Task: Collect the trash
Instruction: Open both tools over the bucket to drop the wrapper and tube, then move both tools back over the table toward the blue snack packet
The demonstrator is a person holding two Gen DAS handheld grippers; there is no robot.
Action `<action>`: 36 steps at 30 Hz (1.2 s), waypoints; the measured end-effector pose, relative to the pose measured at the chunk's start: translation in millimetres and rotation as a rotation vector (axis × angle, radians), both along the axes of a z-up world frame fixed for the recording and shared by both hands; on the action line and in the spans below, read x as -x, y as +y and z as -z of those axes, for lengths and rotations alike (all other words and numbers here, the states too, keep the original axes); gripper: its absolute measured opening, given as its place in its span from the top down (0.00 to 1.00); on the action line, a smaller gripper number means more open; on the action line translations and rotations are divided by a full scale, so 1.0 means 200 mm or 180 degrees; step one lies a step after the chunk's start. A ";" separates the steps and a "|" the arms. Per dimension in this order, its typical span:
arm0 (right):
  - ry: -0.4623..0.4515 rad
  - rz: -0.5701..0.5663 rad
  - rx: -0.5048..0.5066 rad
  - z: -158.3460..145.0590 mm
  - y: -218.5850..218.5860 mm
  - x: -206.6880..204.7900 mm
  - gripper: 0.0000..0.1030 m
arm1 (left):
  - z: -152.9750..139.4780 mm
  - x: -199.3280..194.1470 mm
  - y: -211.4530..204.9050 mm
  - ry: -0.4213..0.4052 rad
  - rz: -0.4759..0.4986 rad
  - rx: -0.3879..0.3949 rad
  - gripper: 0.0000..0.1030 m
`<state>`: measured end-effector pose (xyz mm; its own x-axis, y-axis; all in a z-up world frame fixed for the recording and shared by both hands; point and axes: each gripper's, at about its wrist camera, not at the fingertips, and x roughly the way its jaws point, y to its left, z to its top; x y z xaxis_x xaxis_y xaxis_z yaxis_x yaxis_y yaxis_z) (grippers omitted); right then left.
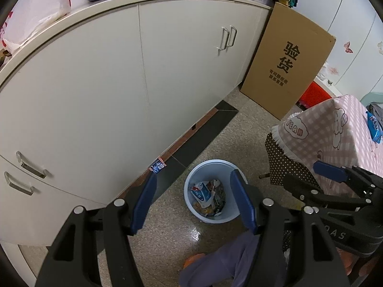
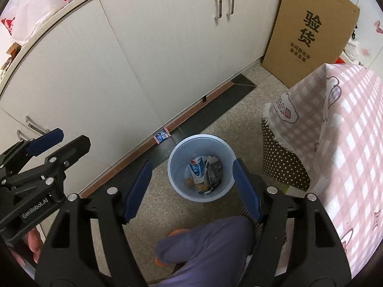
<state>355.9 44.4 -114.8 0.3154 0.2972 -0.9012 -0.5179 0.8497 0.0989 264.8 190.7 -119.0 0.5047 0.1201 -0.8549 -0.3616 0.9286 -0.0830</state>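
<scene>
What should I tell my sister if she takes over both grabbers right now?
Left gripper: open, holding nothing.
Right gripper: open, holding nothing, above the bin.
Blue bin stands on the floor by the cabinet and holds wrappers.
Left to do: one small wrapper lies on the floor against the cabinet base, beyond the bin. Probably pick that up next.
</scene>
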 end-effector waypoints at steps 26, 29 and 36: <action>-0.0397 -0.0038 -0.0497 -0.40 -0.26 0.17 0.33 | -0.28 0.09 -0.19 -0.0263 -0.0021 -0.0219 0.39; -0.0441 0.0074 -0.0551 -0.45 -0.36 0.16 0.33 | -0.32 0.07 -0.28 -0.0322 0.0069 -0.0240 0.39; -0.0531 0.0422 -0.0599 -0.51 -0.66 0.11 0.33 | -0.40 0.01 -0.52 -0.0431 0.0347 -0.0274 0.38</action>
<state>333.2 -87.0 -12.7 0.5021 0.4006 -0.7665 -0.4260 0.8858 0.1839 262.9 87.6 -39.0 0.6285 0.1281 -0.7672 -0.2493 0.9675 -0.0427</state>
